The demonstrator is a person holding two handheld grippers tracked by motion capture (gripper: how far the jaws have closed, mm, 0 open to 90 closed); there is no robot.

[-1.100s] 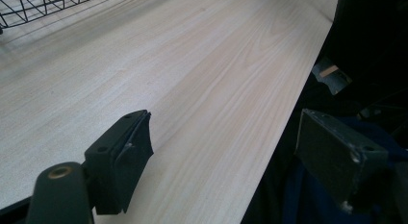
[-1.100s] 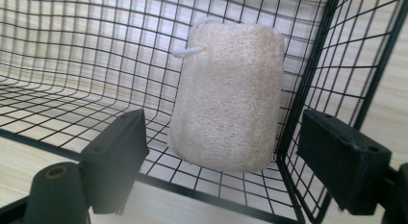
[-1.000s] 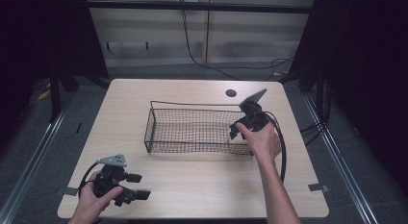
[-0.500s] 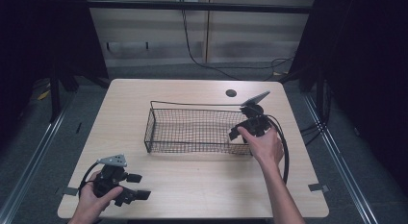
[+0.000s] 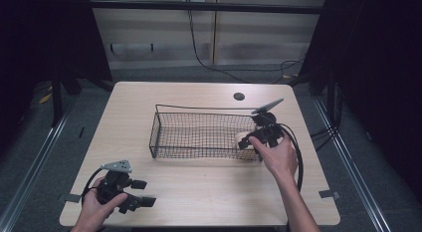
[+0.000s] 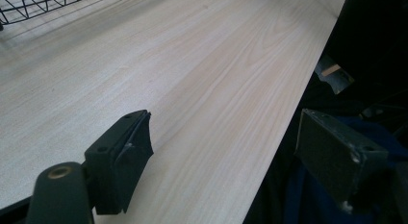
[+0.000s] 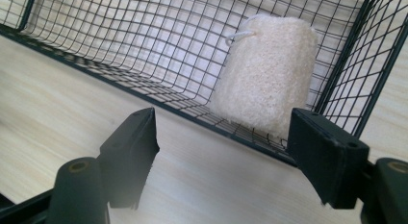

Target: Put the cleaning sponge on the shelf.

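A black wire basket [image 5: 199,142] stands in the middle of the wooden table. A cream loofah sponge [image 5: 242,139] with a white string loop rests upright in its right end, against the mesh [image 7: 120,41]. My right gripper [image 5: 253,138] is open just outside the basket's front right corner. In the right gripper view its jaws [image 7: 223,123] stand wide apart with the loofah [image 7: 269,75] beyond the wire between them. My left gripper [image 5: 144,192] sits low at the table's front left, open and empty [image 6: 223,132]. A corner of the basket [image 6: 33,5] shows far off.
A round cable hole [image 5: 239,96] lies behind the basket. The right gripper's black cable [image 5: 299,157] loops along the table's right side. Tape marks [image 5: 328,193] sit near the front corners. The left gripper's right jaw hangs past the table edge [image 6: 288,113].
My right gripper has drawn back and down from over the basket's right end to its front corner. The loofah now shows in the basket. The left gripper has not moved.
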